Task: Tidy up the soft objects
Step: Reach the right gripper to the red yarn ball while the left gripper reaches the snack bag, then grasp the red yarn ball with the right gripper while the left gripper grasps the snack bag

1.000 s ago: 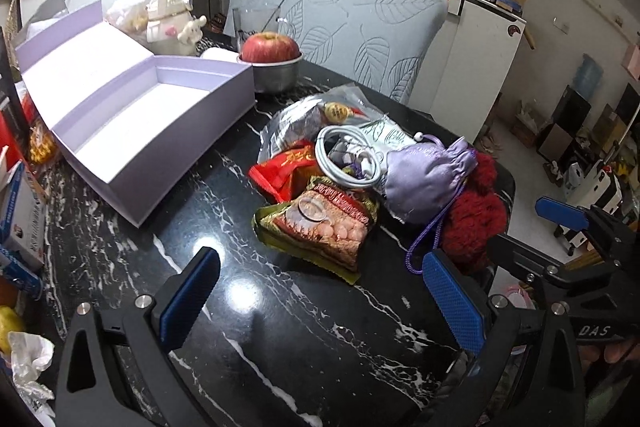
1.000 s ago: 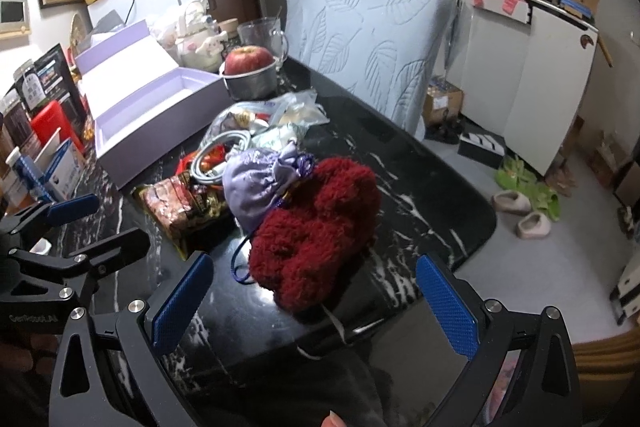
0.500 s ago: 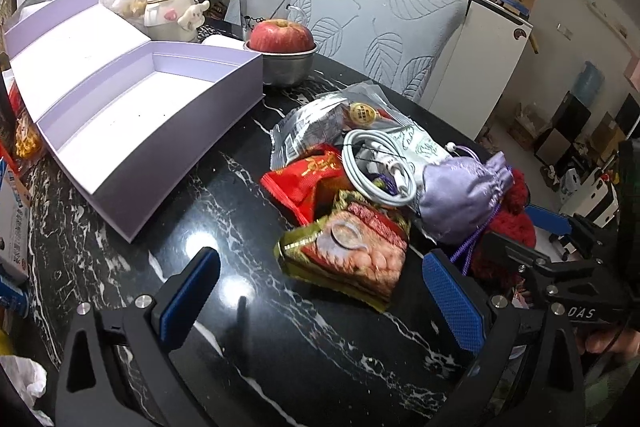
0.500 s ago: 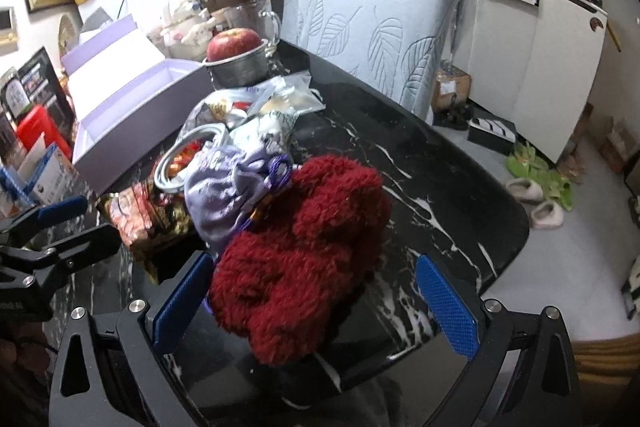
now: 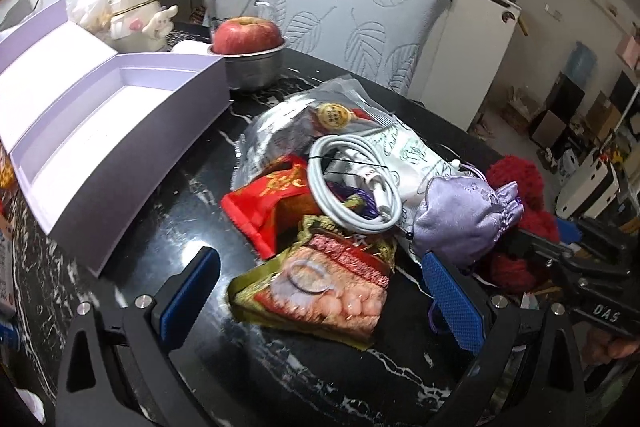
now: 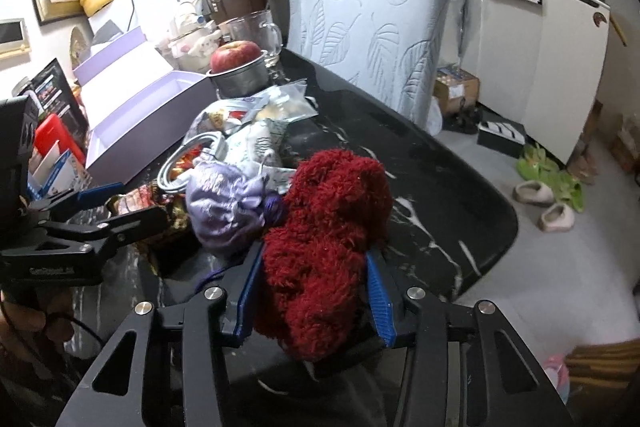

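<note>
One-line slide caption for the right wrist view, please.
Right claw closing around the fuzzy red bundle beside the lilac drawstring pouch on the black marble table.

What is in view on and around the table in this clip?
fuzzy soft item: 1, dark red, table's near edge, between right gripper's pads
drawstring pouch: 1, lilac, beside it
coiled cable: 1, white, atop the pile
snack packets: several, red and gold, pile
open box: 1, lavender, left
apple: 1, red, in a metal bowl
chair: 1, pale blue, behind table
left gripper: open, over the packets
right gripper: closing on the red item
</note>
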The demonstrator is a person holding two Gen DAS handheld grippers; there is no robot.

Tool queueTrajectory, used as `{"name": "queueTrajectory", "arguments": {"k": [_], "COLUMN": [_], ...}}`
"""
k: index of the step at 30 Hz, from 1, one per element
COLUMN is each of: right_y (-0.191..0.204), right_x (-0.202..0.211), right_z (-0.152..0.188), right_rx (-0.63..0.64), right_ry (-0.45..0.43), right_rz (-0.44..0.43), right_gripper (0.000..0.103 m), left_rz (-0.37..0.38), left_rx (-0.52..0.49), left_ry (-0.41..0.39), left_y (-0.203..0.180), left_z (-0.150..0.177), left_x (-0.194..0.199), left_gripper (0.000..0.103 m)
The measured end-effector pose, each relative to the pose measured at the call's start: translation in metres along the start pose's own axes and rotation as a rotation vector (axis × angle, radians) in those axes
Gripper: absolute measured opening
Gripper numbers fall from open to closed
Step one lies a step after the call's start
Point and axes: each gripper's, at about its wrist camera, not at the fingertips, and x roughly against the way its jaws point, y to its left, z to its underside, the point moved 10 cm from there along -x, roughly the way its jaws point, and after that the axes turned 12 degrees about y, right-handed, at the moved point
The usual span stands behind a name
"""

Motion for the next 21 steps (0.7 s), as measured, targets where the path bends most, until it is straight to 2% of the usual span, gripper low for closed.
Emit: {"name": "queueTrajectory", "arguments": {"k": [5,7,9,12,15,21], "right_y": [-0.004,-0.004,-0.002,-0.002,0.0,0.007], "right_x": [0.002,0.003,0.004,0.005,0.006,0.009], "right_z": [0.003,0.004,0.005,0.008,0.011,0.017], "right_rx": [-0.012,-0.01,-0.009,-0.01,-0.002,0.021], "right_ry": [-0.002,-0.003,-0.005,-0.006,-0.007,-0.01], "right_rz": [-0.006,-0.006,-0.01,-0.015,-0.014,-0.024], "right_gripper": [0.046,0.046,0.046,0.046,0.046,0.046], "left_rz": [0.02,0.022,0.029,0.082,0.12,0.106], "left_rx": [-0.034,-0.04,-0.033,-0.007,0.012,0.014], "left_ry": [0.013,0.007,0.007,0.035,0.044,0.055], "left_y": [-0.009,-0.009,-0.008,-0.008,-0.011,-0.013], "left_z": [0.001,0.001,0.001,0.005,0.01,0.028], "left_x": [-0.009,-0.009,-0.01,-0.014,-0.013,-0.003], "left_gripper": [0.1,0.09,0.07,0.057,0.056,0.056]}}
